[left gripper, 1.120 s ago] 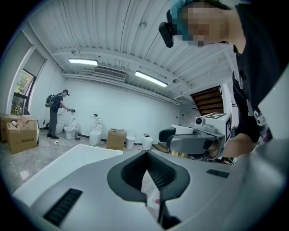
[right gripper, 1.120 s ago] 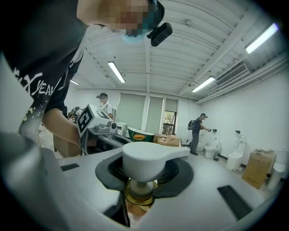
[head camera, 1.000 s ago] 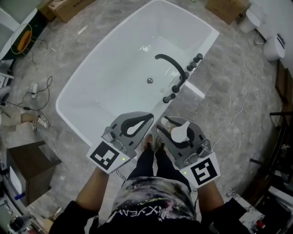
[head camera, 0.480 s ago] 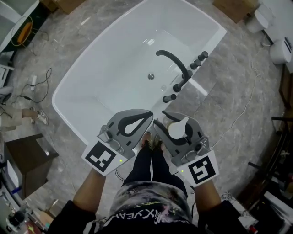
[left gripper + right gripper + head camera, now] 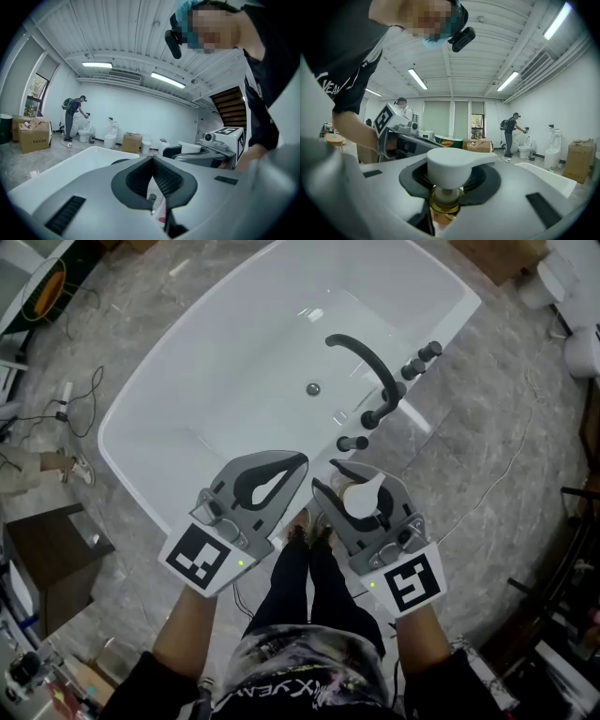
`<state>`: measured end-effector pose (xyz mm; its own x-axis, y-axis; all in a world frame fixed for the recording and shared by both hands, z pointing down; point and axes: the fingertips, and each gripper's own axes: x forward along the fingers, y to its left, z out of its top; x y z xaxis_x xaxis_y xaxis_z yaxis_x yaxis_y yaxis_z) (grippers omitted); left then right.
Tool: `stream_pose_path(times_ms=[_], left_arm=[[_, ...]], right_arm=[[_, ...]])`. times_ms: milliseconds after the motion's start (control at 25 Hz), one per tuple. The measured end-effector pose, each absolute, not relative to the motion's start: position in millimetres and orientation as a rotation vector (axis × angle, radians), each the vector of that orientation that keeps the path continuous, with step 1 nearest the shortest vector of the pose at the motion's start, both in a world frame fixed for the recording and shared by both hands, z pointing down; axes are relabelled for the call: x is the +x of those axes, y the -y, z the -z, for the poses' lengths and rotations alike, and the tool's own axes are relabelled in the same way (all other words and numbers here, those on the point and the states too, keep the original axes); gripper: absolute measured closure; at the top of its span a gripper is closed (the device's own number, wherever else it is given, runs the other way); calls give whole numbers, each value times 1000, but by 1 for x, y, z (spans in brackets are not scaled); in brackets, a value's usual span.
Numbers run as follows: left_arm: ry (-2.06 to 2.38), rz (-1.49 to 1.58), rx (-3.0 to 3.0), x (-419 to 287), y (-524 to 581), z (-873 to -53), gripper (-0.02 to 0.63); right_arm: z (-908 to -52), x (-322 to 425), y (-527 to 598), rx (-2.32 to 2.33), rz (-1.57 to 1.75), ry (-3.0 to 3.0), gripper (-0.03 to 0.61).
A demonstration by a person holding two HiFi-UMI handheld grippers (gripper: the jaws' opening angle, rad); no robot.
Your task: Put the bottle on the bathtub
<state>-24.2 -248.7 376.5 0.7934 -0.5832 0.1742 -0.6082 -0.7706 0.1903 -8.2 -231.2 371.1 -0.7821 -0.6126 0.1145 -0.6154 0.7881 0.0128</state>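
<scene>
Black printed tee — black trousers

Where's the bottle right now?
The bottle is clamped in the right gripper, head view right of centre, just short of the bathtub's near rim.

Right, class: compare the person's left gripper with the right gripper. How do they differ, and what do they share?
The left gripper has its jaws together with nothing between them; the right gripper is shut on a bottle. The left gripper's opening is an empty gap; the right gripper's is filled by the bottle's gold collar and white pump head. Both are grey and held side by side near the bathtub.
</scene>
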Motion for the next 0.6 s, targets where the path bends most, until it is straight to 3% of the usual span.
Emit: stream_pose_path(times_ms=[600], left_arm=[[959, -247, 2728, -14, 252, -471, 600]], right_arm=[[-473, 0, 249, 963, -59, 2863, 466]])
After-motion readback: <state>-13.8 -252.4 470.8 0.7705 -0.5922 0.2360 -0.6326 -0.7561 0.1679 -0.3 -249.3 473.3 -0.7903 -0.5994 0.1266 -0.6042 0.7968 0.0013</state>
